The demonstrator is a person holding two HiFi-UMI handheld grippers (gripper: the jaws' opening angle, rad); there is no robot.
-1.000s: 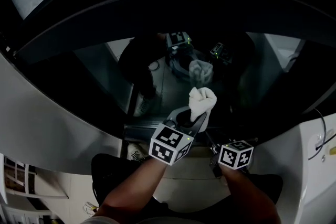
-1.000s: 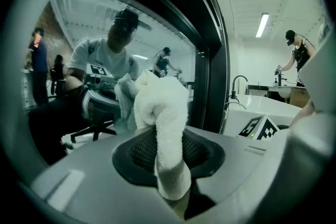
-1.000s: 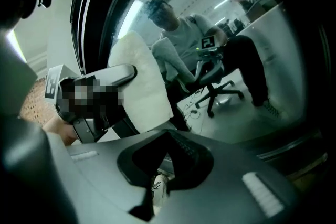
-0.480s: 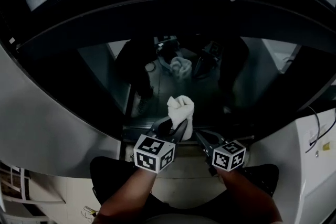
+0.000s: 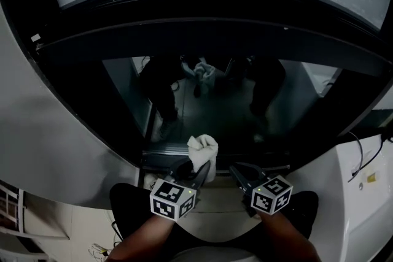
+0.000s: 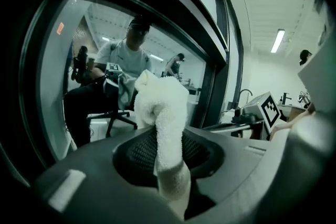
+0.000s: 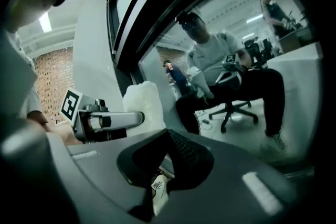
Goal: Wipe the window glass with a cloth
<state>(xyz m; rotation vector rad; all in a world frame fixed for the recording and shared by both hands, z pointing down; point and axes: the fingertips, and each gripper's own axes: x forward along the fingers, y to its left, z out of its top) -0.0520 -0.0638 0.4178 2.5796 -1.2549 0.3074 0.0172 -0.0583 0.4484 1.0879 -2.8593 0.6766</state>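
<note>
Showing the left tool (image 6: 167, 152) clamped on a white cloth (image 6: 157, 107), whose bunched upper end rises above the jaws while a narrow tail runs down between them. The right tool (image 7: 167, 150) has its jaws drawn together with nothing between them. From the head view the two tools lie side by side and low, near each other but apart, with the cloth at the bottom edge of the window glass (image 5: 215, 110), just above the lower bar of the dark frame (image 5: 184, 30). Whether the cloth touches the pane cannot be told. The glass stretches open above and to both sides of the cloth, bounded by the frame's heavy upper bar, a pale wall (image 5: 55, 144) at left and a white panel (image 5: 344, 193) at right. The head view alone gives the full width of the pane and a dim reflection (image 5: 206, 69) of the cloth high in it. The left gripper view alone shows the tail of cloth in the jaws. The right gripper view shows the left tool from the side, with the cloth beyond it and a seated person on a wheeled chair (image 7: 239, 107) mirrored in the glass.
</note>
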